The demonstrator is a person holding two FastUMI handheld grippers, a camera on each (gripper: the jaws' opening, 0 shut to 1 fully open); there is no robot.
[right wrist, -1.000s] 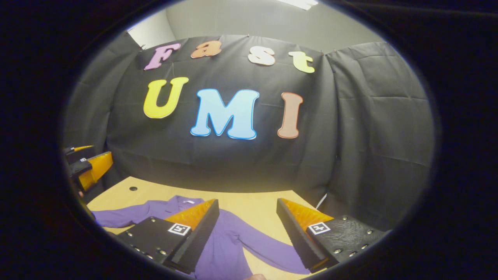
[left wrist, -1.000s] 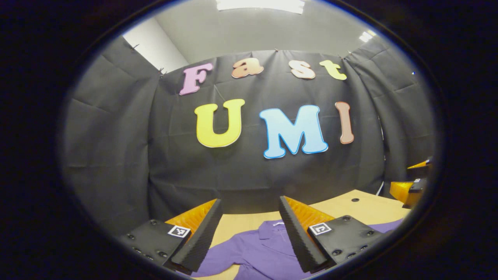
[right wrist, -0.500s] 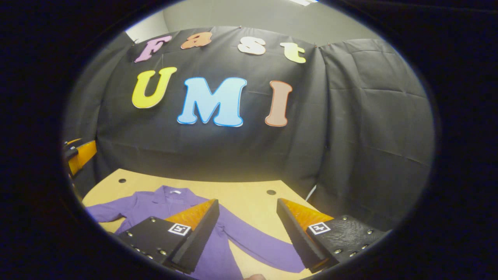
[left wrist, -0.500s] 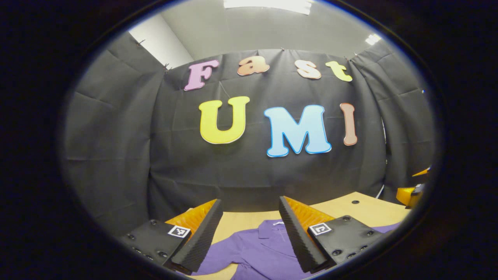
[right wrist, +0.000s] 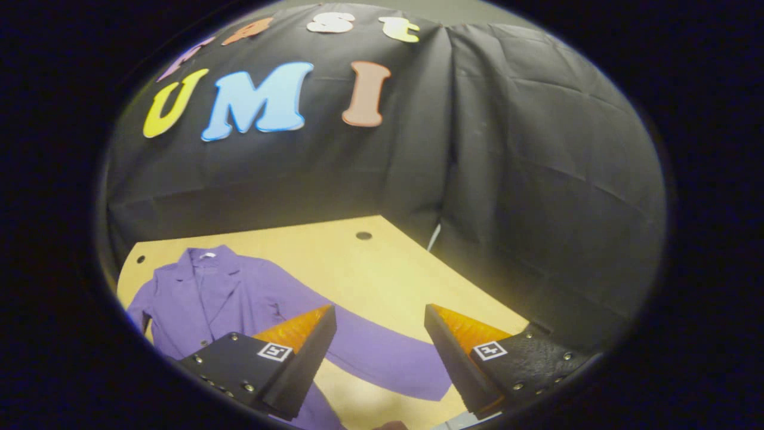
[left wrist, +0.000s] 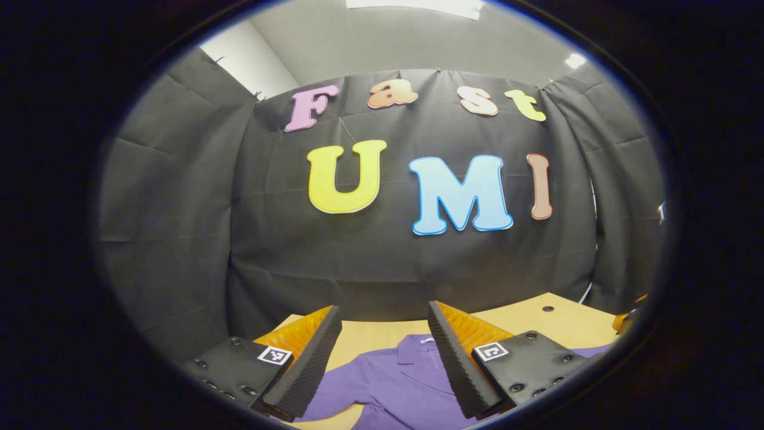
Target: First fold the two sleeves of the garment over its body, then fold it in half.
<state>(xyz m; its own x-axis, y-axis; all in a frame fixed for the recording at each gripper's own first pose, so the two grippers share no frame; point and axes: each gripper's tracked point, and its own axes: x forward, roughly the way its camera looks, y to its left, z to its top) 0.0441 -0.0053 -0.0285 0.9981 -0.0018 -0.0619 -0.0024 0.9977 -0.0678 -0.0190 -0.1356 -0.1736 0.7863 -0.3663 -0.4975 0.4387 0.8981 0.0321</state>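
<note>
Left gripper view: the left gripper (left wrist: 382, 334) holds its two fingers wide apart with nothing between them, above the near part of a purple garment (left wrist: 394, 385). The garment's collar (left wrist: 418, 346) shows in the gap between the fingers, and the cloth spreads toward the lower left, lying flat on a light wooden table (left wrist: 531, 322). A small dark hole (left wrist: 547, 309) sits in the tabletop to the right. Behind the table hangs the booth's black cloth wall (left wrist: 179, 239).

Right gripper view: the right gripper (right wrist: 379, 334) is likewise spread wide and grips nothing. One long sleeve (right wrist: 388, 361) of the garment (right wrist: 209, 298) runs across the gap between the fingers, lying stretched out and unfolded on the table (right wrist: 370, 275). The garment's body lies farther off to the left, front up, collar (right wrist: 206, 260) toward the wall (right wrist: 537, 209). Two small holes in the tabletop show, one past the collar at the left edge (right wrist: 139, 259) and one near the far corner (right wrist: 363, 235).
</note>
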